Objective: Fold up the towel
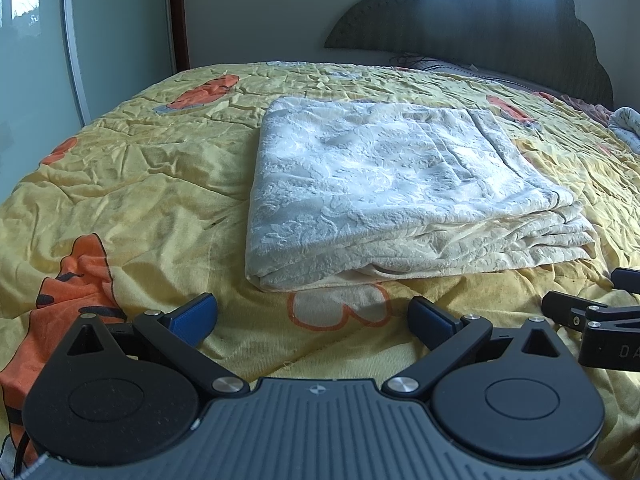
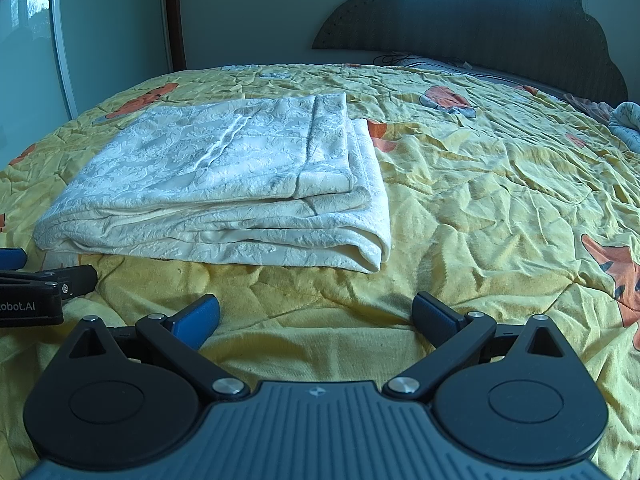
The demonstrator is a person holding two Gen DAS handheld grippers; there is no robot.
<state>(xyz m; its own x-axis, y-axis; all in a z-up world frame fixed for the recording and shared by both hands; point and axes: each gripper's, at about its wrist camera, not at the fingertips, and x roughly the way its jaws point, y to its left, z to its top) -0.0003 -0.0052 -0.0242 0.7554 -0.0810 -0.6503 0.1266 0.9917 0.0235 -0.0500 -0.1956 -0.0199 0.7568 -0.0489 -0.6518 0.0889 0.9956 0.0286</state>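
Observation:
A cream towel with a raised floral weave lies folded in several layers on the yellow bedspread. My left gripper stands open just short of the towel's near edge, nothing between its blue pads. In the right wrist view the same towel lies ahead and to the left, its stacked folds facing me. My right gripper is open too, over bare bedspread, apart from the towel. Each gripper shows at the edge of the other's view: the right one, the left one.
The bed carries a crumpled yellow cover with orange cartoon prints. A dark scalloped headboard stands at the far end. Bunched cloth lies at the far right. A glass door with a pale frame is on the left.

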